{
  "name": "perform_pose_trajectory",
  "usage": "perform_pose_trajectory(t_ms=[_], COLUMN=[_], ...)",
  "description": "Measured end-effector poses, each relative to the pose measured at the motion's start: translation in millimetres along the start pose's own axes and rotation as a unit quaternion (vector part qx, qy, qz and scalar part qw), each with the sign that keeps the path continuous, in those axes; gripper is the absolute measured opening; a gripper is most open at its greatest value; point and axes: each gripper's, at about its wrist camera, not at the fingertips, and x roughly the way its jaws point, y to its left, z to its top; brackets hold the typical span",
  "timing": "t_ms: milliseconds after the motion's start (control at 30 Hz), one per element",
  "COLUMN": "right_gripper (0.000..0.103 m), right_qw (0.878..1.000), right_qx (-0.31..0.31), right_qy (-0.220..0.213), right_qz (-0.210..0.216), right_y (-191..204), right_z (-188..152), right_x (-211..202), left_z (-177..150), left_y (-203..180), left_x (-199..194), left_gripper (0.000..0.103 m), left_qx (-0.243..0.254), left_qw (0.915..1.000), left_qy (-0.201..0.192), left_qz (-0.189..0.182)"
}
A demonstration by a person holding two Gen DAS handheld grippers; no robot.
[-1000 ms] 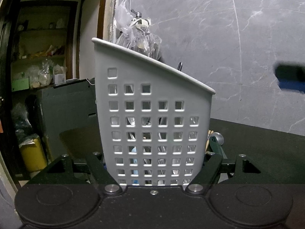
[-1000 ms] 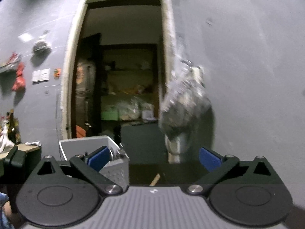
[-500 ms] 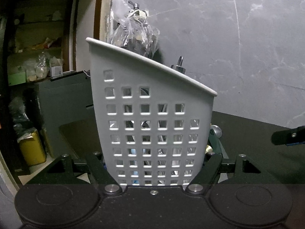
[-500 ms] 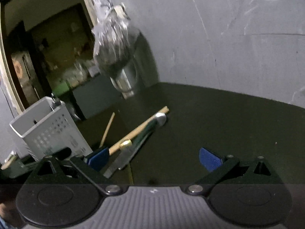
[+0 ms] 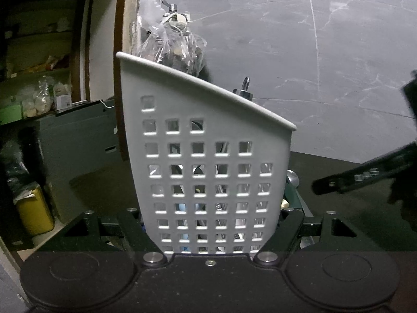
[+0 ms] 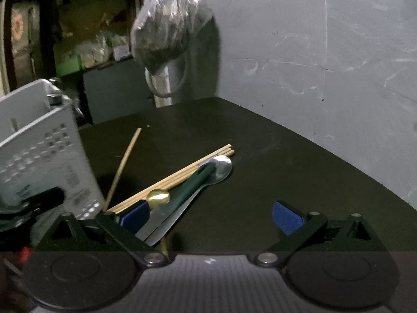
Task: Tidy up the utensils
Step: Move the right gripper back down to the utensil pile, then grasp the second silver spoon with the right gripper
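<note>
A white caddy (image 5: 208, 161) stands upright on a dark worktop (image 6: 260, 156), clamped low down between the jaws of the left gripper (image 5: 211, 224), which press its two sides; a metal handle (image 5: 243, 88) pokes above its sloped rim. On the worktop just right of the caddy lies a loose heap of utensils: three chopsticks (image 6: 182, 174) side by side, one single chopstick (image 6: 125, 161) angled apart toward the caddy, a green-handled knife (image 6: 192, 185), a steel spoon (image 6: 221, 168) and a brass-coloured piece (image 6: 157, 197) (too small to identify). The right gripper (image 6: 211, 215) hovers at the near end of the heap, jaws wide apart and gripping nothing, its left pad (image 6: 134, 216) over the knife blade and chopstick ends, contact unclear. A plastic bag (image 6: 166, 18) hangs by the wall at the worktop's far edge.
</note>
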Motion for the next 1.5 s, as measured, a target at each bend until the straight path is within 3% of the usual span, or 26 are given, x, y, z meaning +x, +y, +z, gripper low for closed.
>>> perform_pose_trajectory(t_ms=[433,667,967,1167,1367,1500], right_gripper=[0.102,0.102,0.100,0.085,0.075,0.057], right_qw=[0.997,0.996,0.995,0.996,0.994,0.991], right_qx=[-0.043,-0.065,-0.097,-0.064,-0.070,-0.087], right_qy=[0.021,0.031,0.037,0.043,0.042,0.049], right_qz=[-0.065,-0.043,-0.015,0.051,0.068,0.090], right_y=[-17.2,-33.7,-27.7,-30.8,-27.5,-20.6], right_z=[31.8,39.0,38.6,37.2,41.1,46.8], right_x=[74.2,95.6,109.9,110.6,113.2,117.7], left_z=[-3.1,-3.2,1.4,2.4,2.6,2.2], left_y=[4.7,0.9,-0.7,-1.5,-2.9,-3.6], left_x=[3.0,1.9,3.6,5.1,5.5,5.5], left_gripper=[0.076,0.076,0.076,0.076,0.076,0.076], left_qx=[0.008,0.012,0.010,0.007,0.006,0.004], left_qw=[0.9999,0.9999,0.9999,1.0000,0.9999,1.0000], left_qy=[-0.004,-0.001,0.006,0.007,0.008,0.008], left_qz=[-0.013,-0.007,-0.004,0.000,0.003,0.005])
